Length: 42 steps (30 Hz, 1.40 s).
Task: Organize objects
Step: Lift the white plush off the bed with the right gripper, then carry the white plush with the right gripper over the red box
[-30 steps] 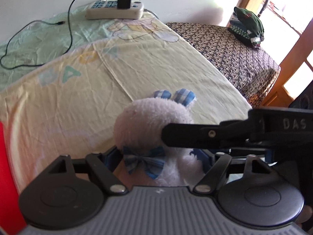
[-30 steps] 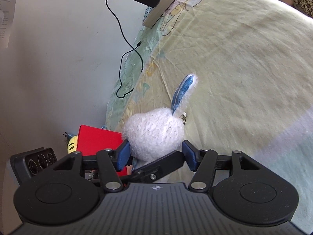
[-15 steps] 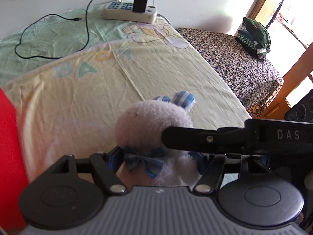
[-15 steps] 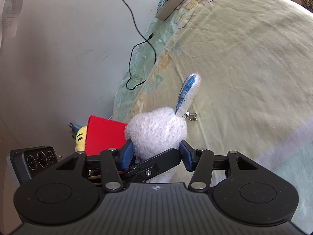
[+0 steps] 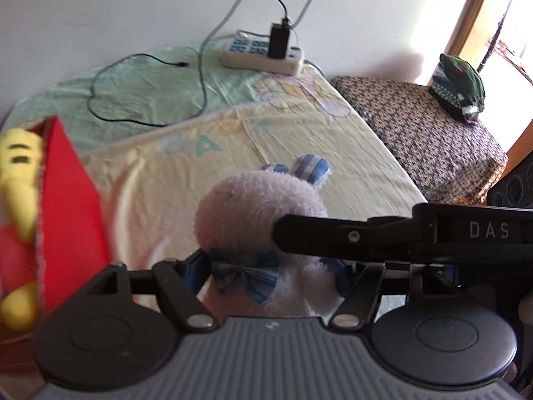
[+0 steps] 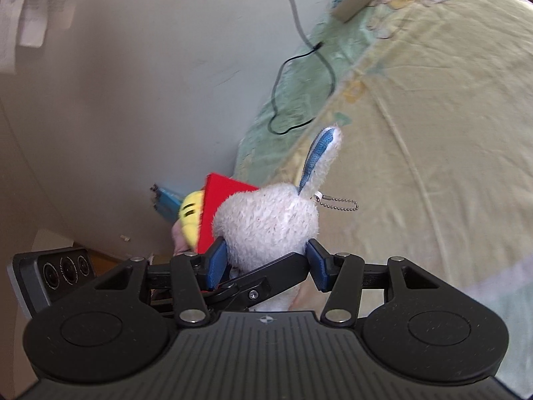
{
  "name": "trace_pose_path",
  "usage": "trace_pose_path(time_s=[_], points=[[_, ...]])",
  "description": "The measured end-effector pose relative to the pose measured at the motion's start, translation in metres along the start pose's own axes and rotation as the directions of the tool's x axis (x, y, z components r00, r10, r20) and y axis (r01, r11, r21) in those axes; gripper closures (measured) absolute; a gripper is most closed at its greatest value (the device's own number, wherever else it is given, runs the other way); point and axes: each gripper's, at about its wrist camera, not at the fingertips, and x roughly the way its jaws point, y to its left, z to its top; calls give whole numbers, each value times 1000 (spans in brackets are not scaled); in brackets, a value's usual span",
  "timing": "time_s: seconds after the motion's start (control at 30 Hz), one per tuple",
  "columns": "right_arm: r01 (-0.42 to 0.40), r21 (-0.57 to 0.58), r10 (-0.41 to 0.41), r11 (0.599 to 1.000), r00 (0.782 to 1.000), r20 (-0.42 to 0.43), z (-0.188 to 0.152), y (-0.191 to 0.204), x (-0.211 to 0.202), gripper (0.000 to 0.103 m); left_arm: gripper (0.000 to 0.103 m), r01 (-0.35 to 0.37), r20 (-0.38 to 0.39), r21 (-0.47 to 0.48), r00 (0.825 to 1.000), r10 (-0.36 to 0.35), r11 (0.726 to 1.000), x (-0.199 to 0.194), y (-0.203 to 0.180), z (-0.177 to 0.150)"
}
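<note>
Both jaw sets sit clamped on the same white plush bunny [image 5: 256, 213]: left gripper [image 5: 266, 273] pinches its lower body at the plaid bow [image 5: 245, 275], low centre of left wrist view; right gripper [image 6: 265, 261] squeezes the fluffy head w/ blue pads [image 6: 216, 261] on either side, low centre of right wrist view. Right gripper's black finger crosses left view from the right edge, marked "DAS", tip pressed into the plush. Bunny's blue-lined ear [image 6: 321, 156] sticks up, bead chain [image 6: 338, 201] dangling just beside its base.

Behind bunny, left edge of left view: red box [image 5: 71, 206], open top, yellow plush toy [image 5: 20, 180] inside it, blurred. Same box + toy peek out just left of the bunny head in right view.

Beyond: bed w/ pale yellow-green printed sheet [image 5: 160, 173]. Black cable [image 5: 140, 106] loops across its green part. Top centre: white power strip [image 5: 263, 55] w/ black charger [image 5: 278, 41] plugged in, near the wall. Far right: dark patterned cover [image 5: 423, 133], folded green clothes [image 5: 459, 86] on it, upper right by the bright doorway.
</note>
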Motion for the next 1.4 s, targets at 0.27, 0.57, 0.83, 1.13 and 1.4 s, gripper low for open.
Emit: trace_pose_path(time_s=[0.27,0.57,0.83,1.13,1.4], points=[[-62,-48,60,997,997,-54,-5,27,11,49,34,-70,44,-41,996,72,997,-36,9,-9],[-101,-134,90,986,992,-84,-17,74,22,49,34,-97,137,-98,984,110,991,-88,28,-22],[-106,-175,96,979,993,-64,-36,114,45,49,34,-89,203,-101,973,109,991,-125,68,-32],[-149,-236,133,960,988,-81,-61,171,111,49,34,-110,276,-150,950,148,983,-169,147,-50],[-176,-256,153,951,982,-106,-81,196,168,48,34,-139,289,-184,939,188,973,-186,206,-63]])
